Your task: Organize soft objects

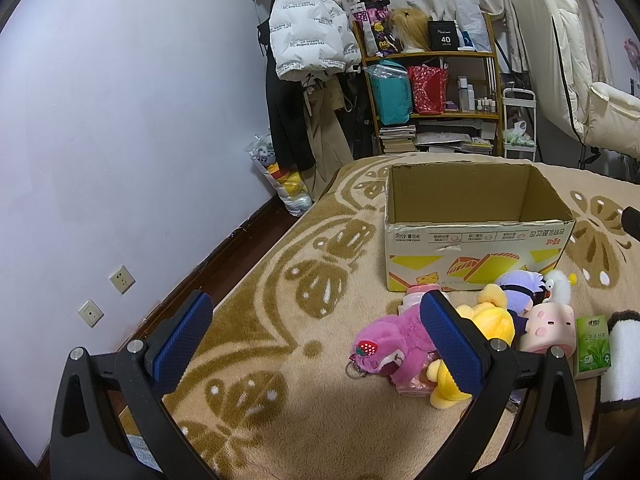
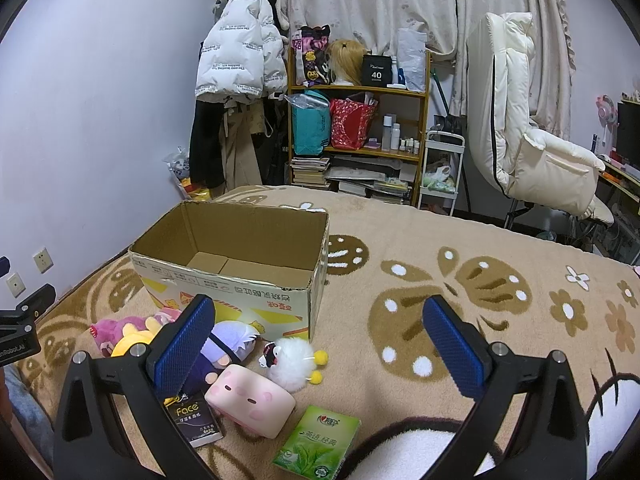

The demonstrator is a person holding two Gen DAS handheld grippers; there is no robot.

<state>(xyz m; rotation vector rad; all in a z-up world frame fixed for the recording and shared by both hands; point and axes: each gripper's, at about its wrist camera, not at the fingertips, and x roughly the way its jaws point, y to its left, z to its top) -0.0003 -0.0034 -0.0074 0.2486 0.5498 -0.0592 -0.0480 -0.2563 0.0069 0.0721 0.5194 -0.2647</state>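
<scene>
The soft toys sit in a pile on the blanket [image 2: 460, 240], right in front of the cardboard box [image 2: 240, 276]: pink bear [image 1: 394, 350], yellow plush [image 1: 486, 320], purple doll [image 2: 230, 344], white fluffy toy [image 2: 290, 362] & the pink pig block [image 2: 250, 402]. The box is open on top & looks empty inside, so nothing's put away yet; all the toys are left to do. Your left gripper [image 1: 318, 346] is wide open w/ nothing in it, hanging just left of the pink bear, its right finger in front of that toy in the left view. Your right gripper [image 2: 320, 346] is wide open too, holding nothing, up over the pig block & fluffy toy. Near the toys lie a green tissue pack [image 2: 318, 442] & a black "Face" pack [image 2: 196, 420]. They're soft-ish too, prob. also go in. The toys touch each other, so grab 1 w/o dragging the rest. The box's front wall stands btw. toys & inside, so you gotta lift over it.
</scene>
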